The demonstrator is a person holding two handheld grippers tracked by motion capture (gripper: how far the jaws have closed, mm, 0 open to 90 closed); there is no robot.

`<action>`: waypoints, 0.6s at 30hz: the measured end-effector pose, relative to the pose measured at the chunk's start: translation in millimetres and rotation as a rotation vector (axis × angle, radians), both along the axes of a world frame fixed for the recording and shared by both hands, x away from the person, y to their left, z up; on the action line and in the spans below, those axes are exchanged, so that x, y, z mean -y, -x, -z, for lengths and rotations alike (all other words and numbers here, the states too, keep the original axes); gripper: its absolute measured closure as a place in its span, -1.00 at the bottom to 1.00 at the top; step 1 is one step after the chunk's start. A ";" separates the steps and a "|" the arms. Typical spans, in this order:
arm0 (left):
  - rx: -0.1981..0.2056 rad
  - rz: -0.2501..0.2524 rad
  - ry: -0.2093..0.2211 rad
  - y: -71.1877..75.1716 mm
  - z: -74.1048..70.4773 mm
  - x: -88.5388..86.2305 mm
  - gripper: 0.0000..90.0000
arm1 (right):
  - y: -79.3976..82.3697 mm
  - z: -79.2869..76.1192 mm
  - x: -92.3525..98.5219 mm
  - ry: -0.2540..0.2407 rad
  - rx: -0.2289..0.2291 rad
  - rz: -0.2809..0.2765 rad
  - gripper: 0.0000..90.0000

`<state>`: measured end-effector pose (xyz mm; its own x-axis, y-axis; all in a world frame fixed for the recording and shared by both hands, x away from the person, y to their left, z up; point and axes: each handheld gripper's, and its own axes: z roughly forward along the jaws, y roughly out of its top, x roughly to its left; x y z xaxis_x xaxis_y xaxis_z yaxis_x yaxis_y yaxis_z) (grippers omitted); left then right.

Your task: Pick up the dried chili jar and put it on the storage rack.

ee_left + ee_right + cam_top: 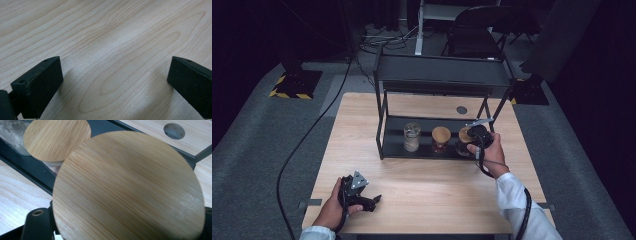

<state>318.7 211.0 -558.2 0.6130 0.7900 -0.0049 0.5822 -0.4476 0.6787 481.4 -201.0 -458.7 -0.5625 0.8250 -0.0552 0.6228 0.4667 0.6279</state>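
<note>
1. Bamboo lid (130,187) fills our right gripper (475,136) view; we clamp its jar (464,142) on the rack's (384,135) lower shelf.
2. Our left gripper (371,201) rests apart, empty.
3. Moving this jar remains, we judge.

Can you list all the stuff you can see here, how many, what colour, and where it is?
Table: one, light wood, centre.
Shelf rack: one, black, two levels, at the table's far side.
Clear jar: one, glass, no wooden lid, left on the lower shelf.
Middle jar: one, round wooden lid, middle of the lower shelf.
Right jar: one, round wooden lid, right on the lower shelf, in the right claw.
Cable hole: one, grey, behind the rack.
Chair: one, black, beyond the table.
Left claw: black, open, low over the table.
Right claw: black, shut on the right jar.
</note>
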 end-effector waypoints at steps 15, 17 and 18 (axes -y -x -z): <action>0.001 0.000 0.000 0.0 0.0 0.0 -1.00 | -17.5 5.7 -3.4 0.026 -0.011 0.024 -0.45; 0.001 0.001 -0.001 -0.1 0.0 -0.1 -1.00 | -20.1 8.1 -3.0 0.030 -0.016 0.038 -0.45; 0.000 0.001 -0.001 0.0 0.0 -0.1 -1.00 | -21.3 9.1 -2.6 0.032 -0.018 0.042 -0.45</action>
